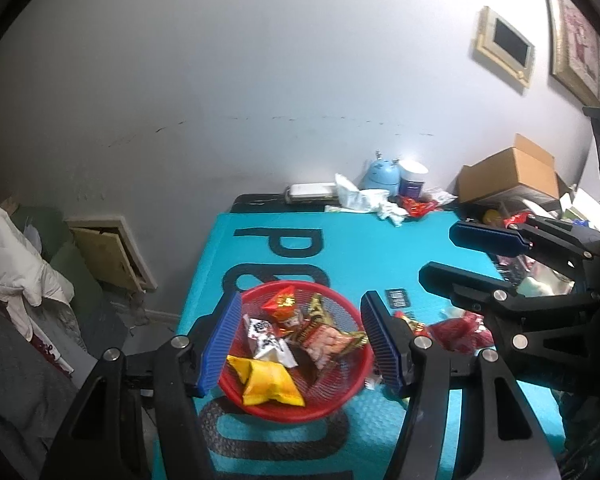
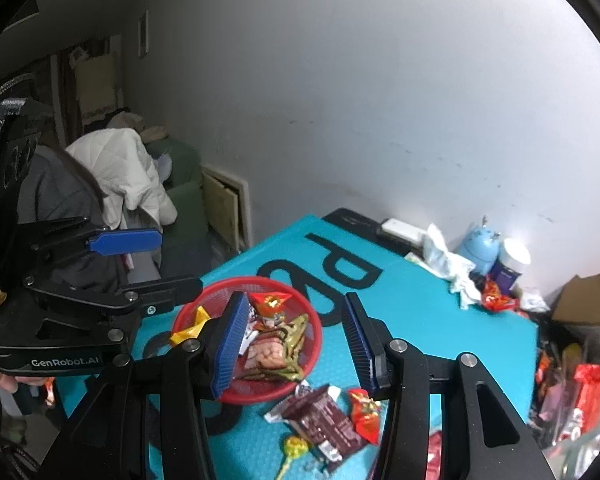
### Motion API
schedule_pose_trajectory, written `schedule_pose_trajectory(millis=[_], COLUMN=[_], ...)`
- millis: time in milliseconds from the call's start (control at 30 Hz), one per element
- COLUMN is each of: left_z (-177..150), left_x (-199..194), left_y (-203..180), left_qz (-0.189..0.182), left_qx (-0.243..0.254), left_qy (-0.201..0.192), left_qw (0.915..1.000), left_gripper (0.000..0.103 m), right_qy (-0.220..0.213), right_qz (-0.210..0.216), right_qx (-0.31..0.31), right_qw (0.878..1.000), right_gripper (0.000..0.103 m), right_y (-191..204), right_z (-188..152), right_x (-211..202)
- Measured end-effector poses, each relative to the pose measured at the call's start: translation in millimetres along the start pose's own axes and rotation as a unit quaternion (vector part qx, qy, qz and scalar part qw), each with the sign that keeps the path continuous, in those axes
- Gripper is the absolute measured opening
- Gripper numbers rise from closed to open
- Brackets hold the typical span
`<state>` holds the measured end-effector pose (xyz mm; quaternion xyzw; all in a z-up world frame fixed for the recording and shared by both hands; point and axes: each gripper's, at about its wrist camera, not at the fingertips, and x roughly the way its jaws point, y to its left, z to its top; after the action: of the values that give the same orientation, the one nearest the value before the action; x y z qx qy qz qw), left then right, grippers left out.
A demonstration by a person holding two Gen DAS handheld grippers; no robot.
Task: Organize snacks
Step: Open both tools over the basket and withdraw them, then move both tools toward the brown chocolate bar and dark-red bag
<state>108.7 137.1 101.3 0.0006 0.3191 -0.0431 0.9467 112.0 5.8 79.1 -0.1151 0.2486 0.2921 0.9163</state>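
A red mesh basket [image 1: 342, 402] sits on the teal mat and holds several snack packets, among them a yellow one [image 1: 270, 386] and a white one [image 1: 266, 340]. My left gripper [image 1: 300, 344] is open and empty, its blue pads straddling the basket from above. My right gripper [image 2: 296, 344] is open and empty over the basket's right rim [image 2: 260, 398]. Loose on the mat below it lie a brown chocolate bar [image 2: 322, 420], a small red packet [image 2: 366, 414] and a yellow lollipop [image 2: 296, 446]. The right gripper also shows in the left wrist view [image 1: 456, 256], open.
The teal mat [image 1: 340, 248] covers the table. At its far end stand a blue toy [image 1: 380, 174], a white-lidded jar [image 1: 414, 178], crumpled tissue [image 1: 360, 196], red wrappers [image 1: 418, 206] and a cardboard box [image 1: 512, 172]. More red packets [image 1: 458, 332] lie right of the basket.
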Motion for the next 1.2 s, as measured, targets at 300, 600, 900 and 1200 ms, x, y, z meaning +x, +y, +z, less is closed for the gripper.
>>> schedule_pose_trajectory(millis=[300, 600, 900, 1200], left_z=[-11.6, -25.2, -38.0, -48.8], left_x=[-28.5, -46.3, -44.0, -28.2], left_y=[-28.2, -52.2, -73.5, -88.5], left_qz=[-0.019, -0.041, -0.079, -0.122], left_qx=[0.014, 0.025, 0.033, 0.036], left_qy=[-0.015, -0.02, -0.005, 0.017], left_qw=[0.9996, 0.9987, 0.9963, 0.9917], left_gripper=[0.061, 0.061, 0.061, 0.061], right_qy=[-0.02, -0.022, -0.018, -0.009], right_qz=[-0.012, -0.03, -0.047, -0.06], right_qx=[0.007, 0.024, 0.045, 0.07], right_qw=[1.0, 0.999, 0.998, 0.996], right_gripper=[0.048, 0.048, 0.048, 0.051], right_y=[-1.0, -4.7, -9.4, -17.7], right_z=[-17.5, -37.9, -60.3, -79.5], right_x=[-42.2, -71.2, -91.2, -99.2])
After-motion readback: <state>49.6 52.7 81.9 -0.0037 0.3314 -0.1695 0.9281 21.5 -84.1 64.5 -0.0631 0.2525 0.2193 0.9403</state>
